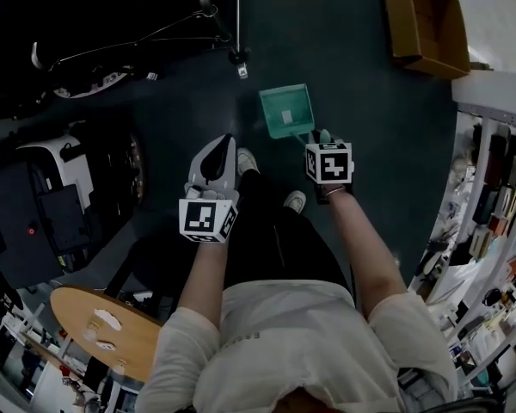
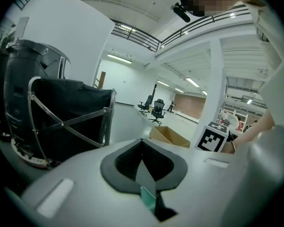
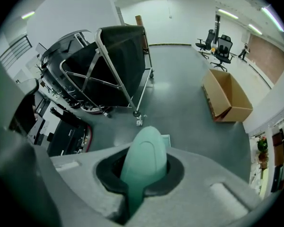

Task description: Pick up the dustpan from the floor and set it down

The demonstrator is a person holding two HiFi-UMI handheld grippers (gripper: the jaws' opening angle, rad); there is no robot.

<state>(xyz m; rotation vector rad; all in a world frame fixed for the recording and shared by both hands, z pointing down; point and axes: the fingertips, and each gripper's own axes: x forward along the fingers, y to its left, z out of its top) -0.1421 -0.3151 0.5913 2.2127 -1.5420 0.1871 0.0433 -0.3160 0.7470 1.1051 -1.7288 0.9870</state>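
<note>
In the head view the green dustpan (image 1: pixel 286 110) shows over the dark floor, just ahead of the person's shoes. Its handle runs back into my right gripper (image 1: pixel 321 138). The right gripper view shows that rounded green handle (image 3: pixel 143 162) clamped between the jaws of the right gripper (image 3: pixel 143 176), which points steeply down. Whether the pan touches the floor I cannot tell. My left gripper (image 1: pixel 224 143) hangs to the left of the dustpan, apart from it. Its jaws (image 2: pixel 143 157) meet with nothing between them.
An open cardboard box (image 1: pixel 421 20) sits on the floor at the far right. A black folding cart on a metal frame (image 1: pixel 168 28) stands at the far left. A round wooden table (image 1: pixel 103 329) is near left, and shelves (image 1: pixel 499 205) line the right side.
</note>
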